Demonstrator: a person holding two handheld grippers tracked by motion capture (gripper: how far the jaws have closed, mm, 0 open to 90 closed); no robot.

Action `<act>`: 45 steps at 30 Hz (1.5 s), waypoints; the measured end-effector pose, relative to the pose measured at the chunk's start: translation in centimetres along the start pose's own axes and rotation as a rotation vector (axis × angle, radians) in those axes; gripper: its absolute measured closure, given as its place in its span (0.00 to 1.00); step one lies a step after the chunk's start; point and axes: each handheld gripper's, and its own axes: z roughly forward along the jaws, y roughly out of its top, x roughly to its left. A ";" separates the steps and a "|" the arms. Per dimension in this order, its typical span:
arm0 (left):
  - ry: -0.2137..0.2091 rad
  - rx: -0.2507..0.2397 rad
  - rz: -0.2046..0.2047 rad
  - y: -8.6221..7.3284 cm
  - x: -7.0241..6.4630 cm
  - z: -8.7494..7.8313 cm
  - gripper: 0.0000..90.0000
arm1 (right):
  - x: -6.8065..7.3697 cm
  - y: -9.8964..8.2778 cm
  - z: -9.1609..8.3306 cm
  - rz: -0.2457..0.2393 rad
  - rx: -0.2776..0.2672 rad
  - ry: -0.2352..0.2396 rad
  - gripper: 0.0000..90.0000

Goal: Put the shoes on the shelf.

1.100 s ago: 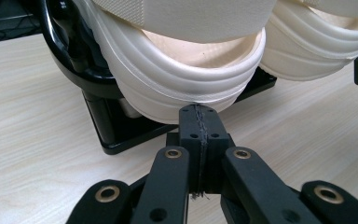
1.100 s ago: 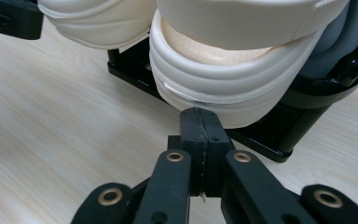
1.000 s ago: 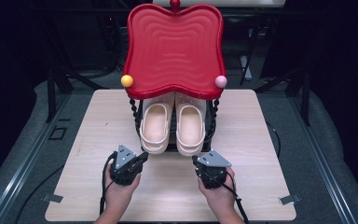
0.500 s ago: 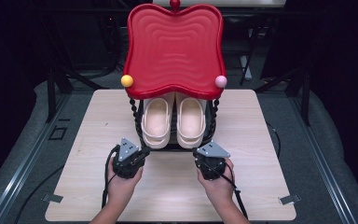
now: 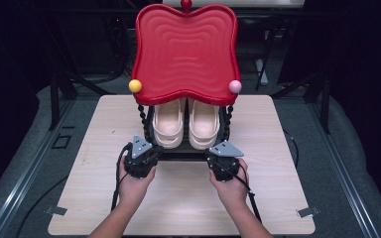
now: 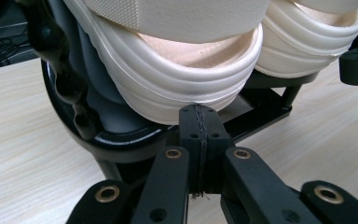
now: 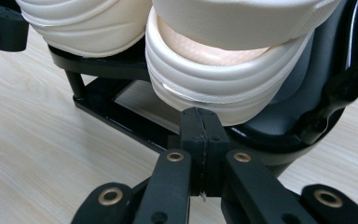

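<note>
A pair of cream slippers sits on the lower shelf of a black rack [image 5: 188, 151] under a red wavy tray top [image 5: 186, 49]. The left slipper [image 5: 168, 124] [image 6: 168, 88] lies just beyond my left gripper [image 5: 141, 151] [image 6: 199, 116], whose jaws are shut with nothing between them. The right slipper [image 5: 204, 124] [image 7: 223, 84] lies just beyond my right gripper [image 5: 223, 156] [image 7: 200, 119], also shut and holding nothing. Both grippers point at the slippers' heels, close to the shelf's front edge.
The rack stands at the back middle of a light wooden table [image 5: 278, 163]. A yellow ball [image 5: 135, 86] and a pink ball [image 5: 235, 86] mark the tray's front corners. Beaded black posts [image 5: 143, 116] flank the slippers. Bare tabletop lies left, right and in front.
Both hands have moved forward, away from the table's near edge, bringing the grippers up to the rack's front. The jaws stayed shut.
</note>
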 end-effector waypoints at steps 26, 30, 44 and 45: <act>0.022 0.034 -0.021 0.4 0.3 2.6 1.00 | 0.1 0.9 2.6 0.015 0.011 0.001 1.00; 0.021 0.033 -0.033 0.4 0.3 2.9 1.00 | 0.0 0.9 2.9 0.020 0.016 -0.004 1.00; 0.021 0.031 -0.033 0.3 0.5 3.0 1.00 | 0.0 0.9 3.0 0.018 0.016 -0.010 1.00; 0.019 0.033 -0.033 0.3 0.5 3.0 1.00 | 0.0 0.9 3.0 0.018 0.015 -0.009 1.00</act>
